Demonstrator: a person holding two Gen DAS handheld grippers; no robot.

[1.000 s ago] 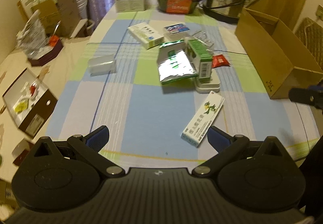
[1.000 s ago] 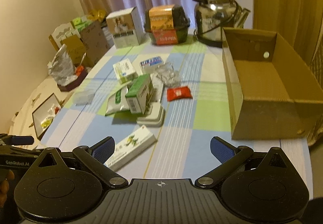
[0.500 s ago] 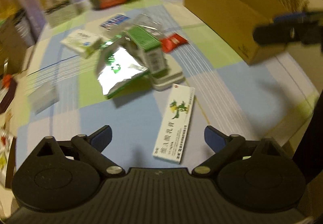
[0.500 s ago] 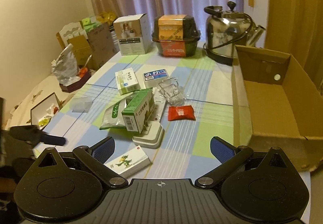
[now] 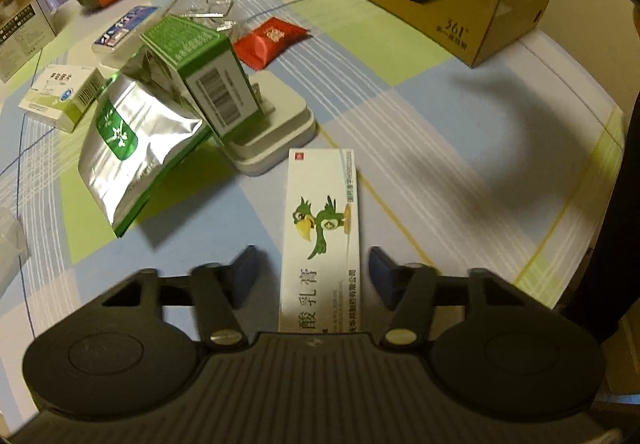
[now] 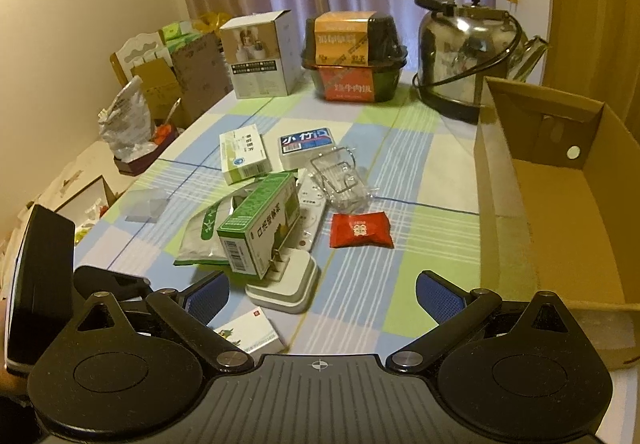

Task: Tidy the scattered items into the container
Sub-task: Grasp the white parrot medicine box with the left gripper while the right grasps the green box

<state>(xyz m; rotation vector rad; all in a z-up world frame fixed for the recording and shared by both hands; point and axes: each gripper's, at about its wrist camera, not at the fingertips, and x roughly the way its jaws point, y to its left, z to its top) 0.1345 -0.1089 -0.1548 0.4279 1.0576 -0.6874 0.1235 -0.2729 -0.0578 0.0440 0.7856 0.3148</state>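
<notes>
The jaws of the left gripper (image 5: 312, 272) stand spread, one on each side of the white ointment box (image 5: 322, 240) with the green bird on it, a gap showing on both sides, so nothing is pinched yet. The jaws of the right gripper (image 6: 322, 294) are spread too and hold nothing; it hangs above the near edge of the counter (image 6: 420, 180), looking over the pile.

What has just changed is the left gripper's place. A second ago it was well back, with the ointment box lying aslant off to one side of its pads; half a second ago it was swinging in, the picture blurred. Now it has come down low and lined up along the box, which runs straight out between the blue pads. By my reading this is the end of the approach, and closing on the box is the next step.

The box lies flat on the counter, just short of the white adapter (image 5: 276, 132) on which the green carton (image 5: 208, 72) leans, beside the silver pouch (image 5: 128, 148). The red packet (image 5: 268, 38) lies further out. The cardboard box (image 6: 560, 212) stands open and empty to the right, so no item looks tidied yet.
</notes>
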